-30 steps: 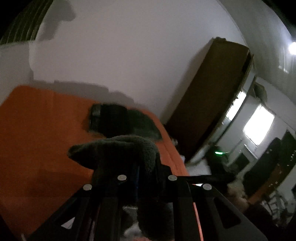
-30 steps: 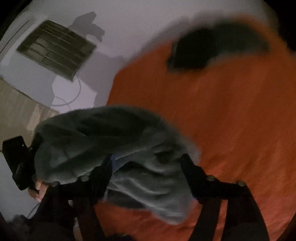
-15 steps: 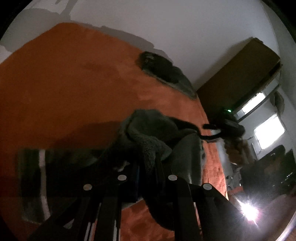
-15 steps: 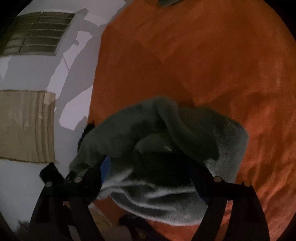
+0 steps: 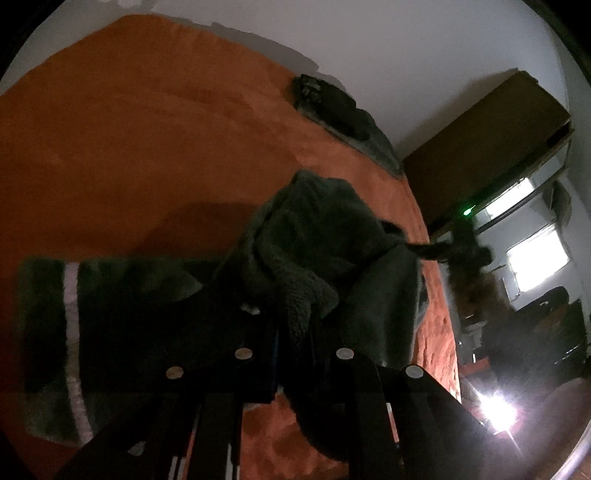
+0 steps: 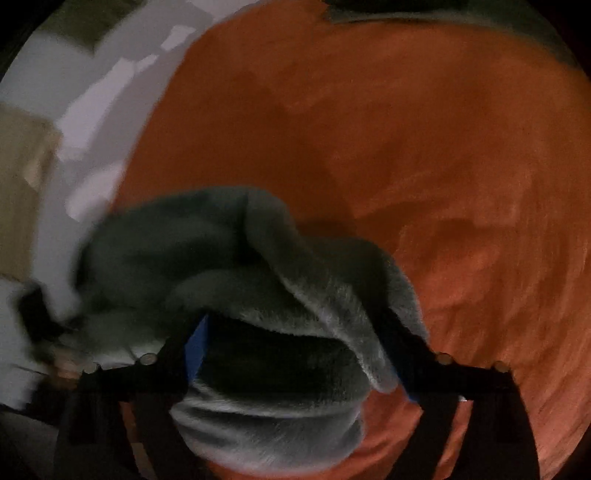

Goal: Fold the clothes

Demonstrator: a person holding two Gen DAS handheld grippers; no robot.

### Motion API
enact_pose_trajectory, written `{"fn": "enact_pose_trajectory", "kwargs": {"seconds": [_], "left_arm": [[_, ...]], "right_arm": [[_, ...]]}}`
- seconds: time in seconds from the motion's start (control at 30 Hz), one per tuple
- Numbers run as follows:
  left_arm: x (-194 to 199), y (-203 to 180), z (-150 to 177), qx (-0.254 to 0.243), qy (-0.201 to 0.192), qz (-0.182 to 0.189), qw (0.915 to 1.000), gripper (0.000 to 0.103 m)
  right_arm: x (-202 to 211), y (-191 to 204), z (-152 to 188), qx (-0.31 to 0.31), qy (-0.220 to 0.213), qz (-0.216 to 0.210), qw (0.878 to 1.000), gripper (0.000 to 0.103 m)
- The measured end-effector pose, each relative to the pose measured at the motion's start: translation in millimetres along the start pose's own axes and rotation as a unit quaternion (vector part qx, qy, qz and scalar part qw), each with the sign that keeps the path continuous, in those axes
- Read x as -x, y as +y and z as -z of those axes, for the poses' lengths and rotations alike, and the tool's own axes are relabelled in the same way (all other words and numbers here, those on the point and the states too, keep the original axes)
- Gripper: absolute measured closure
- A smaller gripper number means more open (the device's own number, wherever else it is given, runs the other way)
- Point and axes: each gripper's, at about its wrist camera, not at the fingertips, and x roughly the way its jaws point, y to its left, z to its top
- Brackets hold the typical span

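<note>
Orange bedding [image 5: 140, 122] is lying under a grey fleece garment [image 5: 317, 236]; left gripper [image 5: 295, 332] is pinching it tightly, right gripper [image 6: 299, 354] is closing around a thick bunch, risking a lopsided fold.

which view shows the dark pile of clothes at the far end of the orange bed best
The left wrist view: the dark pile lies whole and sharp on the orange bed, against the wall. The right wrist view catches only a blurred sliver of it at the top edge.
</note>
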Motion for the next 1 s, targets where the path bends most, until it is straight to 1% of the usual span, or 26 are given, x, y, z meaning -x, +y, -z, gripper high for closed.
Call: {"fn": "enact_pose_trajectory", "kwargs": {"seconds": [0.03,0.07,0.13,0.17,0.2,0.23,0.3,0.37,0.43,0.47,0.53,0.57,0.6,0.67,0.7,0.73,0.77,0.8,0.83,0.87,0.9,0.93,0.97,1.0], "left_arm": [[-0.9,-3.0,-4.2,-0.006,-0.004,-0.003,1.0000,0.090],[2.9,-11.3,-14.6,-0.017,-0.016,-0.002,0.9997,0.090],[11.7,-29.1,-36.9,-0.041,-0.042,0.003,0.9983,0.090],[16.2,-38.1,-48.1,-0.052,-0.055,0.005,0.9971,0.090],[20.6,-47.0,-59.2,-0.064,-0.068,0.007,0.9956,0.090],[25.0,-55.9,-70.4,-0.076,-0.081,0.010,0.9938,0.090],[42.1,-78.7,-94.5,-0.095,-0.108,0.040,0.9888,0.090],[61.0,-102.7,-116.3,-0.117,-0.136,0.066,0.9815,0.090],[85.1,-127.5,-135.7,-0.131,-0.163,0.098,0.9729,0.090],[97.7,-137.5,-144.0,-0.129,-0.171,0.126,0.9685,0.090],[125.1,-155.0,-156.6,-0.122,-0.194,0.179,0.9567,0.090],[139.8,-162.0,-160.6,-0.115,-0.209,0.205,0.9492,0.090],[157.9,-167.9,-162.0,-0.111,-0.229,0.234,0.9383,0.090],[185.0,-171.8,-155.8,-0.113,-0.272,0.261,0.9193,0.089],[197.0,-169.3,-147.7,-0.118,-0.295,0.260,0.9116,0.089],[200.8,-162.0,-140.1,-0.118,-0.307,0.249,0.9108,0.089],[203.6,-154.2,-132.7,-0.117,-0.318,0.237,0.9106,0.089],[196.3,-138.1,-126.1,-0.102,-0.310,0.220,0.9192,0.089],[187.6,-120.8,-119.6,-0.086,-0.300,0.203,0.9283,0.089],[173.1,-99.4,-113.7,-0.063,-0.282,0.175,0.9412,0.089],[153.0,-73.3,-105.4,-0.035,-0.256,0.148,0.9546,0.089],[132.2,-46.7,-96.9,-0.006,-0.229,0.121,0.9659,0.089],[108.0,-17.6,-84.5,0.021,-0.198,0.089,0.9758,0.089],[83.4,11.8,-71.7,0.048,-0.167,0.056,0.9831,0.089]], "right_arm": [[-3.1,-2.1,-0.1,0.001,-0.006,0.005,1.000,0.086],[8.4,-6.8,-2.3,-0.013,-0.029,0.000,1.000,0.087],[45.4,-15.1,-16.1,-0.048,-0.099,-0.009,0.994,0.091],[70.0,-18.5,-24.9,-0.060,-0.140,-0.007,0.988,0.095],[99.7,-20.6,-35.3,-0.065,-0.182,0.003,0.981,0.101],[122.8,-21.8,-42.7,-0.067,-0.211,0.013,0.975,0.101],[164.4,-23.4,-57.4,-0.071,-0.250,0.014,0.966,0.101],[204.6,-18.9,-65.0,-0.064,-0.291,0.029,0.954,0.101],[241.7,1.3,-72.1,-0.040,-0.345,0.054,0.936,0.101],[258.1,12.4,-72.4,-0.029,-0.371,0.063,0.926,0.101],[303.5,28.6,-68.0,-0.015,-0.431,0.077,0.899,0.101],[329.5,35.3,-62.7,-0.012,-0.463,0.083,0.882,0.101],[353.6,43.4,-55.0,-0.009,-0.496,0.086,0.864,0.101],[385.1,58.2,-45.3,0.001,-0.542,0.092,0.836,0.101],[395.4,64.0,-43.9,0.006,-0.556,0.098,0.826,0.101],[393.5,67.6,-49.3,0.011,-0.545,0.100,0.832,0.101],[384.1,71.0,-58.9,0.018,-0.517,0.100,0.850,0.101],[374.6,74.3,-68.4,0.025,-0.489,0.099,0.866,0.101],[357.2,72.1,-80.7,0.027,-0.451,0.096,0.887,0.101],[331.1,63.8,-96.0,0.023,-0.402,0.089,0.911,0.100],[300.4,53.1,-110.0,0.016,-0.351,0.077,0.933,0.100],[264.6,39.8,-121.1,0.007,-0.300,0.059,0.952,0.098],[228.6,26.3,-130.5,-0.002,-0.247,0.041,0.968,0.097],[193.3,12.8,-134.8,-0.013,-0.200,0.025,0.979,0.097]]}}
